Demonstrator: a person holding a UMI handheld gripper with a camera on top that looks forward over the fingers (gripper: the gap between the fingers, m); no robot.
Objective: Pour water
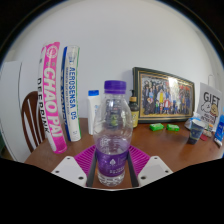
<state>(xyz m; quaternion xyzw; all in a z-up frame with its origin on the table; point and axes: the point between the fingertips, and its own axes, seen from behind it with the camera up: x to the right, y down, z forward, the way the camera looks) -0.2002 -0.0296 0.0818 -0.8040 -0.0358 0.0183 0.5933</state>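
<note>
Gripping water bottle (113, 135): tool (112, 165) is clamping both pads on its lower body, upright above the surface (170, 148). Carrying step, I judge; next calls for locating a receiving vessel, none seen.
</note>
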